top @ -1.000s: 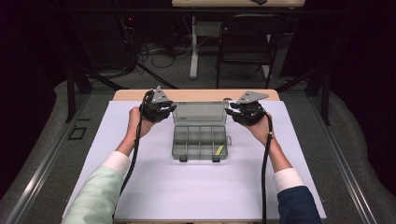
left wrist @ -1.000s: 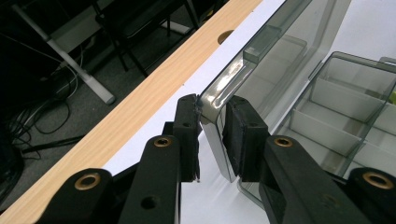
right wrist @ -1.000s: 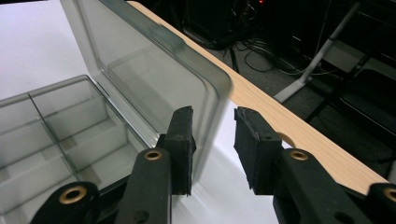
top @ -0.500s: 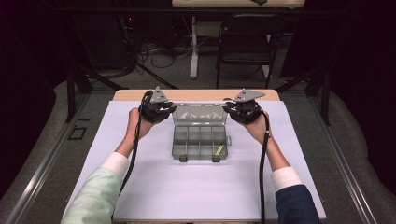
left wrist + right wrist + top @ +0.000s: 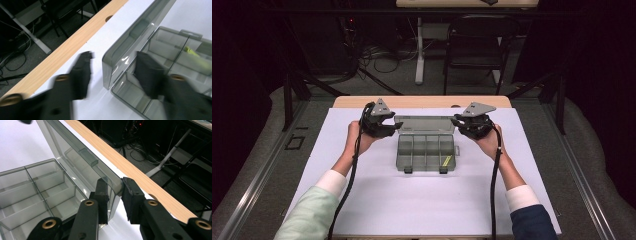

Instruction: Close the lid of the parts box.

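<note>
Left gripper view: left gripper (image 5: 110,67) jaws have just been opening, now straddling the upright lid (image 5: 130,47) corner without pressing. Right gripper (image 5: 115,200) clamps the lid's other corner. Organizer box (image 5: 427,152) sits mid-table, open; lid likely stands unaided soon.

Each hand carries a black two-jaw gripper, the left gripper (image 5: 388,123) and the right gripper (image 5: 463,124), each topped by a grey three-cornered plate and trailing a black cable along the forearm. The jaw links are matt black, fitted with brass-coloured pivot bushings, and end in flat rectangular black pads (image 5: 132,195). The left arm wears a pale green sleeve (image 5: 309,217) over a white cuff; the right arm wears a dark navy sleeve (image 5: 532,225) over a white cuff.
</note>
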A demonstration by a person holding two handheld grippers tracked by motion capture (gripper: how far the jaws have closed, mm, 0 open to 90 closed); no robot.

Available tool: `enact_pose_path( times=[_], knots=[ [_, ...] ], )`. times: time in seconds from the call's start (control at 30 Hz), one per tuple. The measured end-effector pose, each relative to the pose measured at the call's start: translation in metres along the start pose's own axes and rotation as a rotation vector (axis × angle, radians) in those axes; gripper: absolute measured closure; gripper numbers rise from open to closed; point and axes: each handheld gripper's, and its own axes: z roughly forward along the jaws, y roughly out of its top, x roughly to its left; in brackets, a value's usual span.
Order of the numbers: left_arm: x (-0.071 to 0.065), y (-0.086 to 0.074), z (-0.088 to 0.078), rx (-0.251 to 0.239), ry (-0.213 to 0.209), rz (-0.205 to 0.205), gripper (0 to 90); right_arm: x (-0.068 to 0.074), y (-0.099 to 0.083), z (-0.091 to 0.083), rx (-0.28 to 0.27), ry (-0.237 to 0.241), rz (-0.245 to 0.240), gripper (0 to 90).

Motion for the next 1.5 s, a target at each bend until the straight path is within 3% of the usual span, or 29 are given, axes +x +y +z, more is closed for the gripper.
enact_pose_path(
  times=[0.1,0.23,0.33,0.43,0.57,0.83,0.93,1.03,1.17,1.33,1.5],
  knots=[
    [0.001,0.007,-0.010,-0.036,0.002,-0.008,43.2,0.001,0.000,-0.001,0.003,0.000,-0.006,74.5],
    [0.002,0.019,-0.017,-0.065,0.037,-0.030,66.7,0.002,-0.001,-0.002,0.002,0.000,-0.009,74.2],
    [0.003,0.025,-0.013,-0.025,0.062,-0.049,76.6,0.003,-0.001,-0.002,0.001,0.001,-0.011,73.6],
    [0.004,0.026,-0.005,0.009,0.056,-0.067,80.8,0.004,-0.002,-0.004,0.001,0.006,-0.011,72.9],
    [0.002,0.023,0.000,0.039,0.034,-0.068,82.8,0.004,-0.002,-0.007,-0.005,0.012,-0.014,70.3],
    [0.001,0.021,-0.002,0.039,0.020,-0.067,83.8,0.007,-0.003,-0.010,-0.002,0.017,-0.014,68.8],
    [0.000,0.021,-0.003,0.035,0.015,-0.064,84.2,0.007,-0.003,-0.011,-0.001,0.025,-0.007,63.1],
    [-0.001,0.020,-0.002,0.040,0.009,-0.062,84.5,0.008,-0.002,-0.013,-0.007,0.045,0.011,52.9],
    [-0.004,0.016,-0.001,0.046,-0.001,-0.063,84.6,0.008,0.001,-0.020,-0.043,0.108,0.047,50.0],
    [-0.011,0.008,0.000,0.050,-0.009,-0.060,85.6,0.011,0.006,-0.026,-0.079,0.134,0.059,64.7],
    [-0.018,-0.001,0.000,0.051,-0.027,-0.063,86.4,0.014,0.005,-0.024,-0.067,0.126,0.063,79.8]
  ],
)
